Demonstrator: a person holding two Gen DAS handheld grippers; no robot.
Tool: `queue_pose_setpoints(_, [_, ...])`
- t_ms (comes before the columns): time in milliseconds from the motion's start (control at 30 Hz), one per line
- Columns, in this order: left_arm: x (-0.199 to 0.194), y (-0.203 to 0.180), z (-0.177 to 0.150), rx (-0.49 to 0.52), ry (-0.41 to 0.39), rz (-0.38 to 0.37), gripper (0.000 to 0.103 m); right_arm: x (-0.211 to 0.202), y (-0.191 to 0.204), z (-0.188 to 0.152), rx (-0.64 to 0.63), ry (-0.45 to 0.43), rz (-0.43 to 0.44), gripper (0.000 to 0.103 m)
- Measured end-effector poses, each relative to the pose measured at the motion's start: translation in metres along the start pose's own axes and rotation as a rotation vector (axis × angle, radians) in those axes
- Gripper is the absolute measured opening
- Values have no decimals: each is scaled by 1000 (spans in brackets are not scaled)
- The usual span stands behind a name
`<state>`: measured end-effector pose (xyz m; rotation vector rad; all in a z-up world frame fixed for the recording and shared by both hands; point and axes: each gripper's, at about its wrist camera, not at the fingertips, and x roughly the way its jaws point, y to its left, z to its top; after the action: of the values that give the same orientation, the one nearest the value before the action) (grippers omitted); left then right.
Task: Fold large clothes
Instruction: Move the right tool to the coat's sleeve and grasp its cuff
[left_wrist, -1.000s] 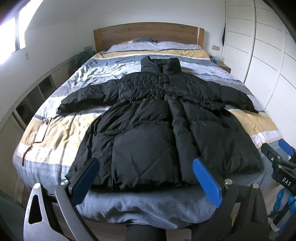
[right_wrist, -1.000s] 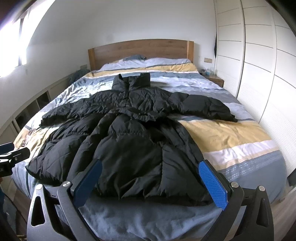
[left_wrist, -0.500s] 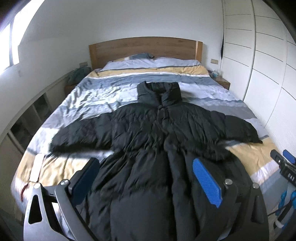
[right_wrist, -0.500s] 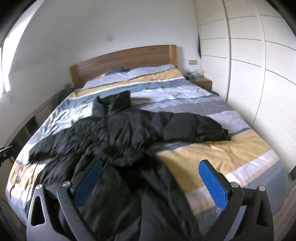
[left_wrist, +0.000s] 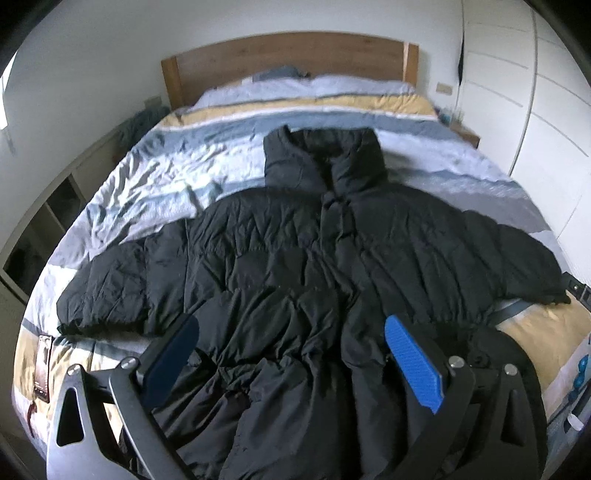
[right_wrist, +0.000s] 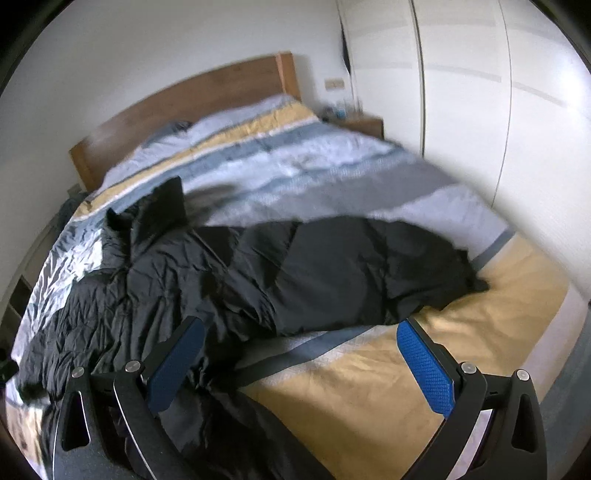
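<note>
Black coat (left_wrist: 295, 266) sprawled across bed (right_wrist: 369, 387), bare striped duvet beyond collar, wardrobe (right_wrist: 461, 110) crowding the right side

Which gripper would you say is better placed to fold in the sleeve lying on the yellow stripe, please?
Probably the right gripper: open, it faces that sleeve directly, while the left gripper hangs over the coat's middle.

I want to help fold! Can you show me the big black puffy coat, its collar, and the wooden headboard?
Big black puffy coat (left_wrist: 295, 266): left wrist view, on the chest.
Coat's stand-up collar (left_wrist: 325, 158): left wrist view, on its front.
Wooden headboard (left_wrist: 288, 51): left wrist view, on the middle of the board.
</note>
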<state>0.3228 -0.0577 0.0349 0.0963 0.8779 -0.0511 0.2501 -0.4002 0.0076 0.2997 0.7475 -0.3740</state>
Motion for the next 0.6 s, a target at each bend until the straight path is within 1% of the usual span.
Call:
queue_pose_setpoints(67, [1, 0, 5, -9, 28, 8, 102, 16, -5, 3, 12, 39, -25, 102])
queue_pose_setpoints(133, [0, -1, 10, -17, 43, 15, 102, 28, -14, 7, 45, 71, -26, 102])
queue_pose_setpoints(367, [-11, -10, 32, -41, 103, 33, 102, 60, -60, 17, 224, 171, -38, 102])
queue_pose_setpoints(600, [-11, -26, 57, -21, 125, 34, 102, 88, -94, 16, 358, 250, -39, 102])
